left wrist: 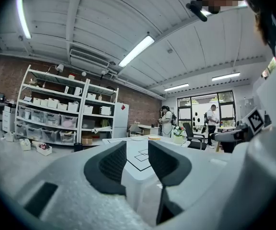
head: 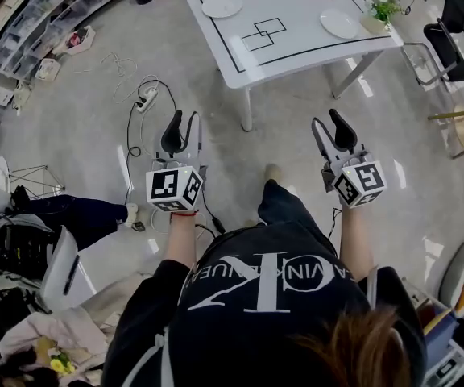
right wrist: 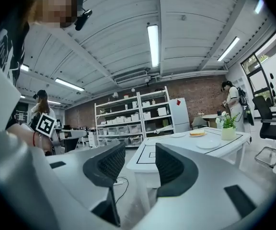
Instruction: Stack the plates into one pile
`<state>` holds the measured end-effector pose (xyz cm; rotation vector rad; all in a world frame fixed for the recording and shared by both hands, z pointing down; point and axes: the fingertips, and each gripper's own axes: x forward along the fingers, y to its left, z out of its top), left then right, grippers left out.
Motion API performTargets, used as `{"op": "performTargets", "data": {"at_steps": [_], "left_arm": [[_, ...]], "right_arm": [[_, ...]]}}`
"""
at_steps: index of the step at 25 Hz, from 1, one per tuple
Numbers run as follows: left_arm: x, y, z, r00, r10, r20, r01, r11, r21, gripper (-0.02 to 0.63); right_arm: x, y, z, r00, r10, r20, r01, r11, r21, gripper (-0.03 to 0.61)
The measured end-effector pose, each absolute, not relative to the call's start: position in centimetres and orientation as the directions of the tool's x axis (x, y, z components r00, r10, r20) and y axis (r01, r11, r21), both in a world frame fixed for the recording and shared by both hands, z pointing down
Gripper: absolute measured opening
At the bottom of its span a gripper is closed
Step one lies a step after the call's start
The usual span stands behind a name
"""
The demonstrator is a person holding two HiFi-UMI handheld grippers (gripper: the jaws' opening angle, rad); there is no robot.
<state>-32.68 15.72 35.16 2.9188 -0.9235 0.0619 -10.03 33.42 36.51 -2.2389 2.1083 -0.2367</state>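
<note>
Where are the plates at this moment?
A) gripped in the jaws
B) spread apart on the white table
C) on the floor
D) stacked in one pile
B: the left plate and the right plate lie well apart on the white table, nothing stacked.

Plates (head: 221, 6) on table (head: 296, 35) (plant (head: 385, 10) at right edge).

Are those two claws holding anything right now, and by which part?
Nothing is held. The left claw and right claw both stand open and empty, away from the table with the plates.
</note>
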Motion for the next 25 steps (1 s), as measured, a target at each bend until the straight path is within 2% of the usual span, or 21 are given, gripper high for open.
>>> {"op": "performTargets", "data": {"at_steps": [15,25], "left_arm": [[-21.3,8.2,36.0,0.811,-0.581,0.07,-0.585,-0.808,0.073,0.14],[-14.2,8.1,36.9,0.861,-0.499,0.104,-0.506,-0.859,0.072,0.14]], "right_arm": [[-0.2,24.2,38.3,-0.026,-0.992,0.127,-0.989,0.007,-0.149,0.193],[4.2,23.1,39.4,-0.004,-0.988,0.157,-0.983,-0.024,-0.181,0.192]]}}
